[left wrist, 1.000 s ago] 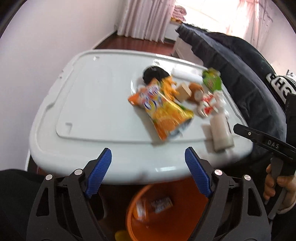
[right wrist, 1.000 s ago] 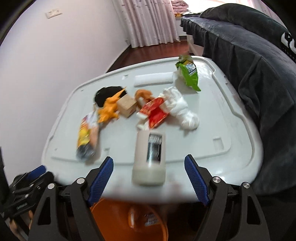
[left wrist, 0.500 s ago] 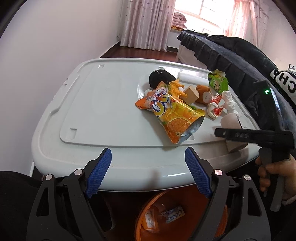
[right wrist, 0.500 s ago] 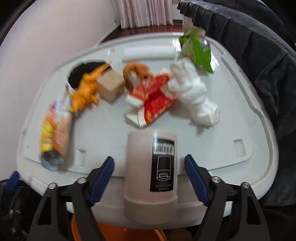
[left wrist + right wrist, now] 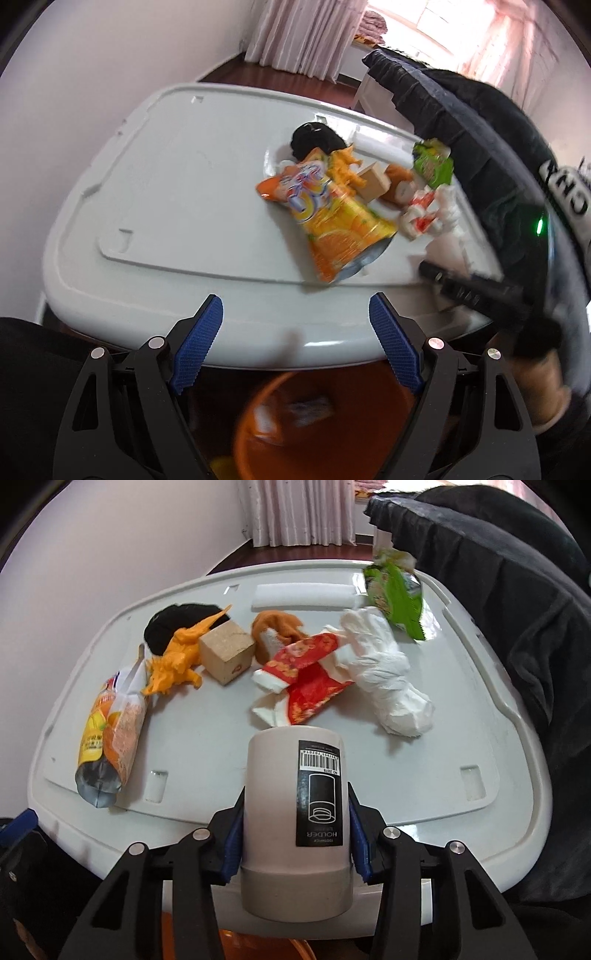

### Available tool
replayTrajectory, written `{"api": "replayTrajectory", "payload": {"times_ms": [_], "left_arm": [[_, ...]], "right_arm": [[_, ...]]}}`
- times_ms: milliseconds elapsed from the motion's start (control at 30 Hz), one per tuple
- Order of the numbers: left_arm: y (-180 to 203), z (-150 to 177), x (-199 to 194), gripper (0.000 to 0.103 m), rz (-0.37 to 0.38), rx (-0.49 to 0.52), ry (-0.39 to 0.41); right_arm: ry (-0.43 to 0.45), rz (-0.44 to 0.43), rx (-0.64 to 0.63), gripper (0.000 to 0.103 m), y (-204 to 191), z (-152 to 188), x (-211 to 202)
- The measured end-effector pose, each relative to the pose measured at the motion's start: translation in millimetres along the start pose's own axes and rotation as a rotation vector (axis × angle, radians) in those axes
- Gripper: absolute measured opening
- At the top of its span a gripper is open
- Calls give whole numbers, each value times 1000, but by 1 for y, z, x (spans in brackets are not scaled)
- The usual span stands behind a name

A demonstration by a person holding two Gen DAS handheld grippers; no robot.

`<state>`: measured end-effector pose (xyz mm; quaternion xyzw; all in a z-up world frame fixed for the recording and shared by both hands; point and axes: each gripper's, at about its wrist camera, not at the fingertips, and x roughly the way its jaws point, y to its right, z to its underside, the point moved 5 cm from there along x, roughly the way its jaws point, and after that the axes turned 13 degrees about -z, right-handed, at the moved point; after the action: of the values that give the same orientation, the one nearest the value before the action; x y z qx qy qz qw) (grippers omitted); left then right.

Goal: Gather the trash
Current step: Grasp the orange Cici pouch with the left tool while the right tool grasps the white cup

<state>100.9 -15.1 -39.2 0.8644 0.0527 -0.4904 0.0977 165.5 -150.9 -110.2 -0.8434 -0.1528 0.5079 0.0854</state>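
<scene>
A white cylindrical holder [image 5: 273,794] with a black barcode label lies at the near edge of the white table [image 5: 443,738]. My right gripper [image 5: 295,834] is closing on it, and both blue pads [image 5: 232,834] touch its sides. My left gripper [image 5: 295,347] hangs open and empty over the table's front edge, above an orange bucket [image 5: 325,424] that holds a few wrappers. An orange snack bag [image 5: 332,229] lies ahead of the left gripper. A red wrapper [image 5: 310,675], crumpled white plastic [image 5: 388,679] and a green packet [image 5: 397,598] lie beyond the holder.
Further back lie a wooden block [image 5: 227,651], an orange toy dragon [image 5: 177,661], a black cloth [image 5: 173,624], an orange cloth [image 5: 277,627] and a white foam strip [image 5: 303,596]. A dark jacket [image 5: 498,590] borders the table's right side. A pale wall stands left.
My right gripper came down and forward over the white holder, and its jaws narrowed from wide apart to touching its sides. The left gripper stayed open in about the same place.
</scene>
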Motion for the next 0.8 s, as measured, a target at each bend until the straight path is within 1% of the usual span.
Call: {"api": "replayTrajectory", "payload": {"times_ms": [67, 233, 367, 400, 533, 700, 800], "left_arm": [[7, -14, 1, 80, 13, -32, -18], [31, -58, 13, 80, -29, -72, -37], [47, -82, 38, 80, -56, -115, -126], [49, -86, 46, 80, -75, -126, -150], [50, -87, 72, 80, -136, -160, -224], [48, -79, 91, 80, -197, -151, -260], [48, -72, 104, 80, -215, -146, -283]], "right_arm": [[6, -15, 25, 46, 6, -2, -3], [36, -36, 55, 46, 17, 0, -14], [37, -48, 74, 47, 22, 2, -18], [37, -51, 83, 47, 23, 2, -17], [34, -62, 100, 47, 26, 3, -17], [29, -68, 103, 47, 24, 1, -14], [28, -70, 101, 47, 24, 1, -14]]}}
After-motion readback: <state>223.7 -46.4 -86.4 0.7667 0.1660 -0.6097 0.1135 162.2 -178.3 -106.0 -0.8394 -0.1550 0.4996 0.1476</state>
